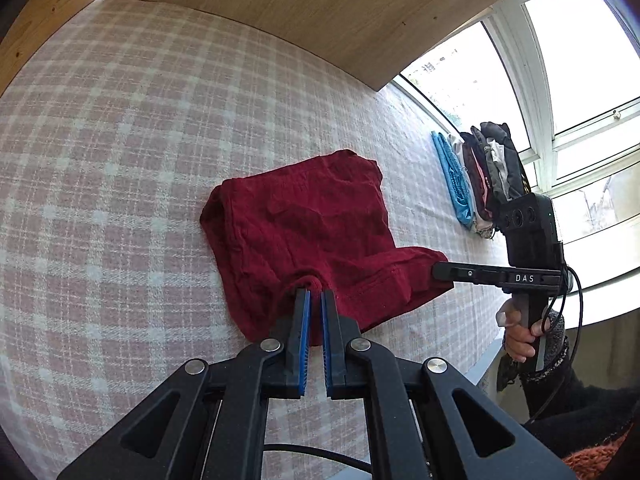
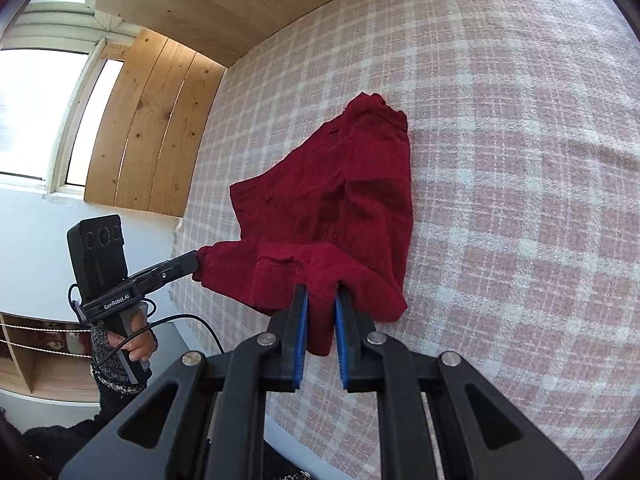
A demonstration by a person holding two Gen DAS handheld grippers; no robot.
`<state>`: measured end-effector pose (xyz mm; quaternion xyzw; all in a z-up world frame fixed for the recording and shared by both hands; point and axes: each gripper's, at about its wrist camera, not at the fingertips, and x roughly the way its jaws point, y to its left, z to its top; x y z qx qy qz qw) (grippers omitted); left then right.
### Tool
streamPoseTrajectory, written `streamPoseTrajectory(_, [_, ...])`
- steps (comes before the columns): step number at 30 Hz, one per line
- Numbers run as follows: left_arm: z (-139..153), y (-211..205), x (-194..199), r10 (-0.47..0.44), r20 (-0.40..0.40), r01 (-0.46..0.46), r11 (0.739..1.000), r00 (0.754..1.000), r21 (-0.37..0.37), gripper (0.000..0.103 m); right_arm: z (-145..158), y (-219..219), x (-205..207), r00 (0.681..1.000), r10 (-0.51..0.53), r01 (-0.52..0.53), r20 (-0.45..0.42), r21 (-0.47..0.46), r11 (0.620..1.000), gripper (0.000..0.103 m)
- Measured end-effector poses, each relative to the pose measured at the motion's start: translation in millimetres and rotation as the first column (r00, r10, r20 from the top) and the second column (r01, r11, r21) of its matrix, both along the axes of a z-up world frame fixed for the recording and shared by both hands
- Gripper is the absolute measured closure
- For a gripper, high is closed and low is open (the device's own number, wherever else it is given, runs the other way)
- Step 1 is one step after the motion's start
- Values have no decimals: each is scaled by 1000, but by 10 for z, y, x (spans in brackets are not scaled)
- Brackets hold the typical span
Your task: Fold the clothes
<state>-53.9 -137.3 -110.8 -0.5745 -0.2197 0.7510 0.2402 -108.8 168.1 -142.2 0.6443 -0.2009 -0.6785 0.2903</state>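
- The red garment (image 1: pixel 304 224) is a deep crimson piece of soft, crinkled cloth, lying partly folded on the pink-and-white checked bedcover (image 1: pixel 120 128).
- Its far part rests flat on the cover, with rumpled creases across the surface and a bunched corner at the far edge.
- The near edge is lifted off the cover and stretched between the two grippers; a stitched hem runs along this raised edge, plain in the right wrist view (image 2: pixel 328 220).
- The left gripper (image 1: pixel 315 296) has its blue-padded fingers drawn nearly together, pinching a small gathered tuck of the hem at their tips.
- In the right wrist view the same left gripper (image 2: pixel 196 260) comes in from the left, its tip buried in a corner of the cloth.
- The right gripper (image 2: pixel 322 294) stands a little wider, its jaws clamped on a thicker fold of fabric that hangs down between the blue pads.
- In the left wrist view the right gripper (image 1: pixel 438 270) reaches in from the right, its tip on the cloth's right corner, held by a hand (image 1: pixel 520 332).
- A stack of folded clothes (image 1: pixel 476 180), blue, white, maroon and dark, sits well apart from the red garment, near the window (image 1: pixel 568 80).
- A wooden headboard (image 1: pixel 320 12) borders the far side of the cover.
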Motion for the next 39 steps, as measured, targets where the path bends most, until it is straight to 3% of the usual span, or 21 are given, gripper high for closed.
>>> streamPoseTrajectory(6, [-215, -9, -364, 2, 12, -2, 999, 1000, -51, 98, -233, -28, -402, 998, -9, 8, 56, 13, 1000, 87])
streamPoseTrajectory(10, [-311, -115, -497, 54, 33, -53, 998, 998, -26, 96, -254, -2, -499, 993, -10, 6, 120, 31, 999, 84])
streamPoseTrajectory(12, [-241, -175, -472, 59, 10, -58, 998, 998, -27, 96, -112, 2, -469, 998, 21, -25, 64, 55, 998, 78])
streamPoseTrajectory(15, [-68, -202, -363, 22, -53, -27, 995, 998, -99, 95, 164, 51, -367, 993, 66, -55, -94, 115, 992, 64])
streamPoseTrajectory(17, [53, -163, -236, -30, -101, 16, 991, 994, -136, 90, 307, 82, -263, 980, 88, -66, -179, 128, 990, 61])
streamPoseTrajectory(18, [103, -94, -149, -77, -129, 56, 986, 989, -160, 88, 352, 63, -196, 968, 120, -86, -222, 157, 984, 56])
streamPoseTrajectory(20, [163, 76, 37, -180, -168, 142, 967, 969, -212, 73, 395, -15, -56, 934, 205, -138, -294, 235, 962, 45])
streamPoseTrajectory(24, [101, 455, 247, -353, -189, 269, 892, 916, -363, 68, 289, -207, 115, 865, 370, -242, -340, 364, 899, 43])
streamPoseTrajectory(31, [-7, 505, -61, -369, -200, 249, 857, 907, -452, 68, 90, -376, 73, 787, 485, -296, -381, 456, 839, 43])
streamPoseTrajectory(34, [-53, 524, -196, -376, -204, 239, 840, 904, -487, 67, 96, -426, -22, 749, 503, -285, -430, 476, 832, 43])
streamPoseTrajectory(36, [-84, 537, -285, -380, -207, 231, 828, 902, -511, 68, 65, -442, -196, 765, 486, -269, -422, 477, 837, 43])
streamPoseTrajectory(38, [-115, 550, -375, -384, -210, 224, 815, 899, -534, 68, 96, -377, -349, 805, 423, -225, -416, 445, 867, 43])
streamPoseTrajectory(39, [-130, 557, -420, -386, -211, 220, 809, 898, -545, 68, 131, -340, -360, 807, 413, -235, -422, 412, 880, 43])
